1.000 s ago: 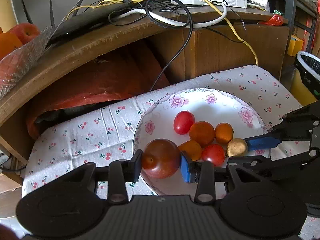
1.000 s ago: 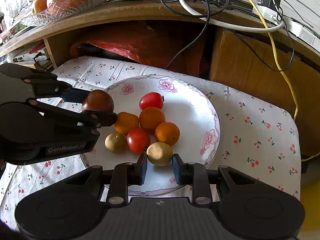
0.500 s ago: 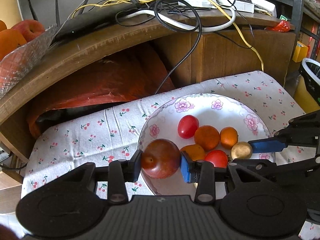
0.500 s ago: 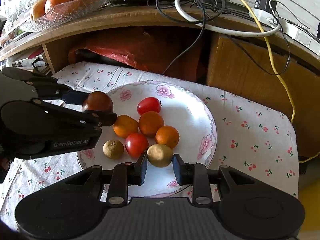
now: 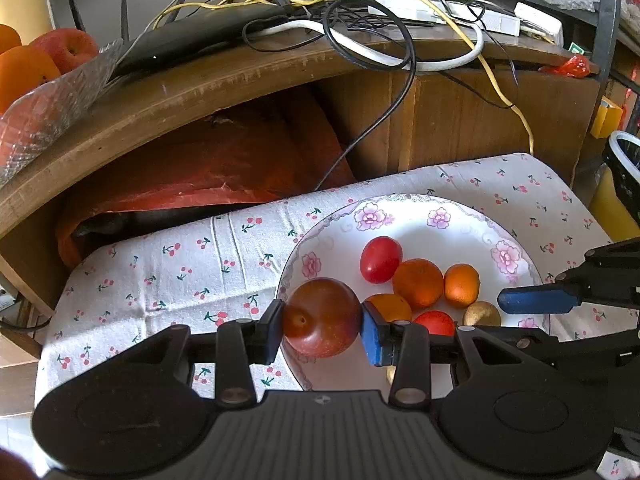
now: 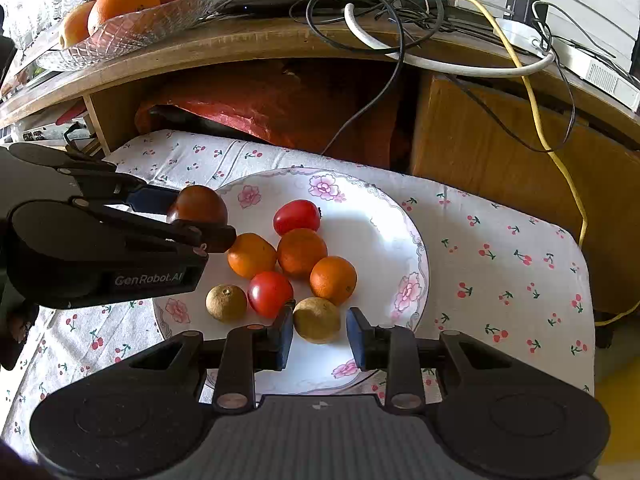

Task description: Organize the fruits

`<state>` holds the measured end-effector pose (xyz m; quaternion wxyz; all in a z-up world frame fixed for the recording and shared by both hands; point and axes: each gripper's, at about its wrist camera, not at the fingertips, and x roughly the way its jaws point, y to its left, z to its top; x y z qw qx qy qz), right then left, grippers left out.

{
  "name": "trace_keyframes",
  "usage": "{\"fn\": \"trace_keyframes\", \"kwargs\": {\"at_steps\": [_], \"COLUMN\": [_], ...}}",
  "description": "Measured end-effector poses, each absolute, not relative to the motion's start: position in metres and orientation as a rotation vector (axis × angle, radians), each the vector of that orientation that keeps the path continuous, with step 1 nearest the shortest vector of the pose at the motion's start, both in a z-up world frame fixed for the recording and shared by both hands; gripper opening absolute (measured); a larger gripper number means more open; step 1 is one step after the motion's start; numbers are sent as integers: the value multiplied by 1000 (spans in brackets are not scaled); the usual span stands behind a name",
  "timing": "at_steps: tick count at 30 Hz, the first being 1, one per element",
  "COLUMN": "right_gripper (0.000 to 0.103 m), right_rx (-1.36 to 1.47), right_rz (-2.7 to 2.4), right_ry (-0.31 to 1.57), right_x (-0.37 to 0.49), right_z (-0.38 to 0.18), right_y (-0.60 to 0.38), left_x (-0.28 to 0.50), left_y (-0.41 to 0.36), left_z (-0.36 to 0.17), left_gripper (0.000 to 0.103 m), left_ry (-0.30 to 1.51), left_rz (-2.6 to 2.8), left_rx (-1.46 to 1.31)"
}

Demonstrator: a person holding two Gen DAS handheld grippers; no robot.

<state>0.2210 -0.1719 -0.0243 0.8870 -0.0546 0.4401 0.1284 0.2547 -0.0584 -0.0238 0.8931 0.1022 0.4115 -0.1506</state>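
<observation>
Closest to us, the left gripper (image 5: 322, 326) is clamped on a dark red plum (image 5: 322, 316) — both blue pads press its sides, and it hangs over the near-left rim of the flowered plate (image 6: 384, 208). From the right wrist view we see that same plum (image 6: 198, 204) pinched at the plate's left edge.

The right gripper (image 6: 318, 330) sits with its jaws spread around a yellowish-brown fruit (image 6: 316, 320); the left pad looks just beside it, the right pad stands clear, so we'd call it not gripping. That fruit rests on the plate's near side.

A bit further in on the plate we've got a second brownish fruit (image 6: 226, 303) on the left, a red tomato (image 6: 270, 294) next to it, then three oranges (image 6: 302, 252) bunched together, touching or nearly so, and another red tomato (image 6: 297, 216) behind them.

The plate sits on a cherry-print cloth (image 6: 500, 264). Behind that there's a red bag (image 6: 280, 108) stuffed under a wooden shelf (image 6: 256, 40) — and up on top, a glass bowl (image 6: 132, 32) of oranges and apples at the left, plus a tangle of cables (image 6: 400, 4).
</observation>
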Motion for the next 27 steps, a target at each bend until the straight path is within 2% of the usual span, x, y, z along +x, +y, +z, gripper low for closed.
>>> {"fn": "trace_keyframes", "kwargs": {"at_steps": [5,8,19,27], "right_gripper": [27,27,27,28], "right_rx": [-112,-111,-103,-93], "right_rz": [266,265,249,230], "right_ry": [914,912,901,902], "right_x": [220,219,217,205], "right_z": [-23,-23,-17,-12], "right_y": [-173,-172,-176,-179], "left_x": [257,256,250,229], "left_y": [-56,-55,-49,-48], "left_z": [-23,-18,-6,-4], "left_gripper": [49,57,60,66], "left_ry": [858,832,793,800], "left_rz": [-306,-310,-296,-258], "left_rx": [196,177,160,179]}}
